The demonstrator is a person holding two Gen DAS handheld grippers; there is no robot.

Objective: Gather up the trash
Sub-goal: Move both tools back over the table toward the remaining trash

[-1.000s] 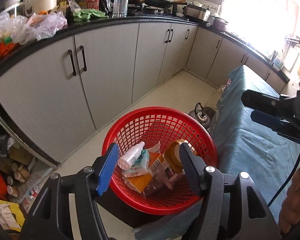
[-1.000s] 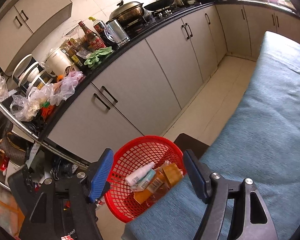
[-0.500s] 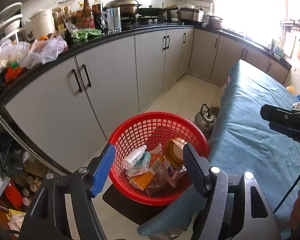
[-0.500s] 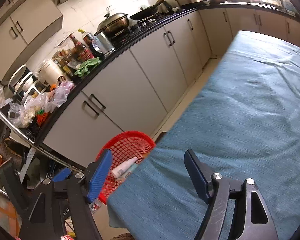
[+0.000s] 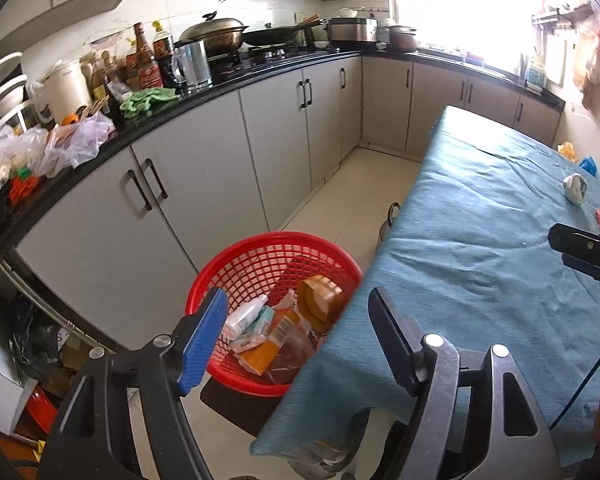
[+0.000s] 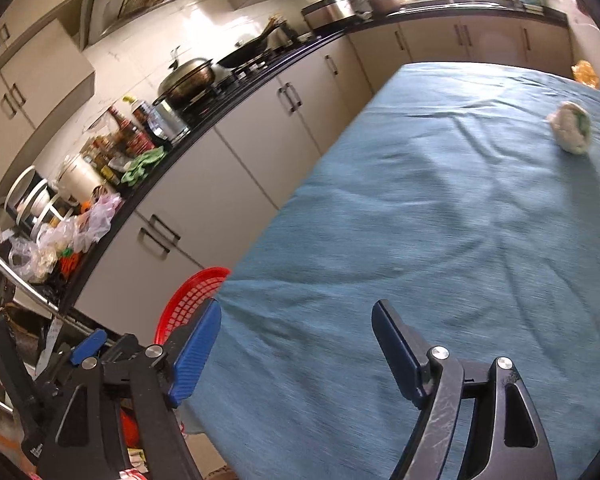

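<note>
Two grippers, both empty. The left gripper [image 5: 296, 320] hangs over the corner where the red mesh basket [image 5: 236, 264] meets the blue tablecloth [image 5: 480, 248]; its jaws stand wide and are opening, with nothing between them. The right gripper [image 6: 296, 344] hovers above the cloth, jaws likewise wide and opening, touching nothing. The basket holds a small white bottle [image 5: 246, 314], an orange packet [image 5: 268, 344] and a brown cup [image 5: 320, 300]. A crumpled white wad [image 6: 571, 128] lies on the far part of the cloth, well apart from both grippers. Compared with a second ago, the right gripper has swung away from the basket, now only a rim at the cloth's edge, and the left view shows more table.
</note>
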